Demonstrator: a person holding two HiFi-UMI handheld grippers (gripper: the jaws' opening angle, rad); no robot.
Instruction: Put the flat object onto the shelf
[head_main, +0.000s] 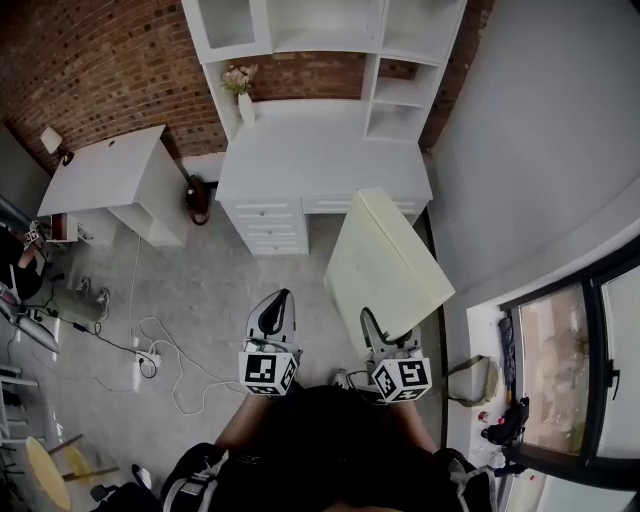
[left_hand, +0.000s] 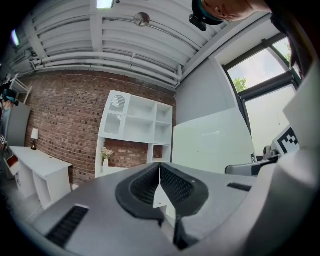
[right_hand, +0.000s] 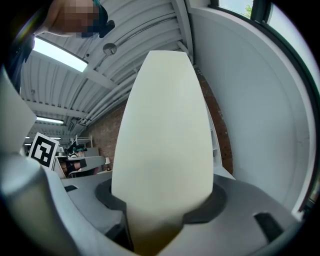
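A large cream flat board (head_main: 385, 265) is held tilted, with my right gripper (head_main: 385, 345) shut on its near edge. In the right gripper view the board (right_hand: 162, 130) rises from between the jaws and hides most of what lies ahead. My left gripper (head_main: 275, 315) hangs beside it at the left, shut with nothing in it; its pads (left_hand: 170, 182) meet at the tips. The white shelf unit (head_main: 320, 30) stands against the brick wall over a white desk (head_main: 320, 150), some way ahead. The left gripper view shows the shelf (left_hand: 135, 120) and the board (left_hand: 210, 145) at its right.
A white side table (head_main: 105, 180) stands at the left, with cables (head_main: 150, 345) on the grey floor near it. A vase of flowers (head_main: 243, 85) sits on the desk's left corner. A grey wall and a window (head_main: 560, 370) run along the right.
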